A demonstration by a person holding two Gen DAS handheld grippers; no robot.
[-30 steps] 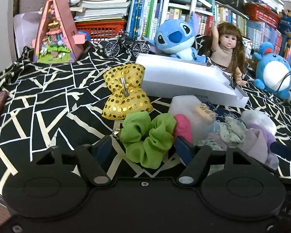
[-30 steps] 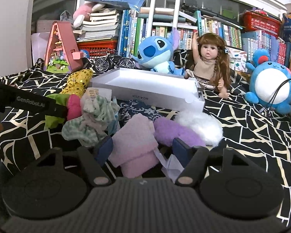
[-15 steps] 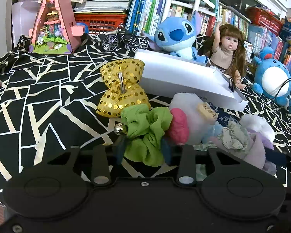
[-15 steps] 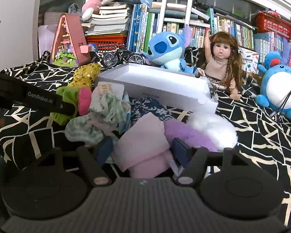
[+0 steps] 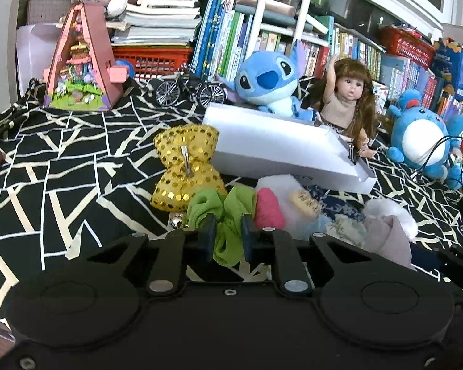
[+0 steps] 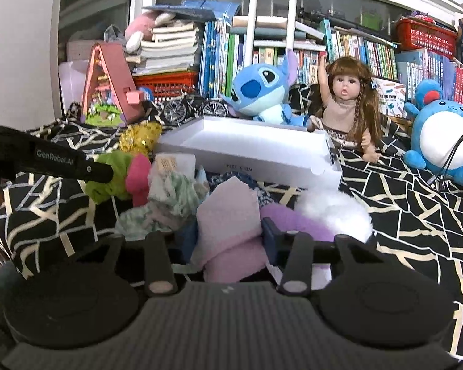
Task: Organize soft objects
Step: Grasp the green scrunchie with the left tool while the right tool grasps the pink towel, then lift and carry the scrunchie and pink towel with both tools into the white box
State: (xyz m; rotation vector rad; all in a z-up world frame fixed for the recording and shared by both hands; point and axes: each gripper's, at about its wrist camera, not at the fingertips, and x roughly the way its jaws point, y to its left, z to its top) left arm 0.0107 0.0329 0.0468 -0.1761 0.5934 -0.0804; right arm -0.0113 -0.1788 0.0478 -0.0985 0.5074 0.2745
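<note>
Black, line-patterned cloth covers the desk (image 5: 61,166). White box (image 5: 281,151) lies far and right of both grips, long axis left to right. Left hand-held gripper (image 5: 227,236) pinches the crumpled green scrunchie (image 5: 222,206). Right hand-held gripper (image 6: 228,240), jaws closing, clamps folded pink cloth (image 6: 228,215), nearer the box.

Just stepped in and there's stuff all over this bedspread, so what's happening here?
A person with two handheld grippers is sorting a pile of soft items in front of an empty white box. The left gripper is shut on a green scrunchie. The right gripper is closing, its jaws around a pale pink folded cloth. Neither is in the box yet.
</note>
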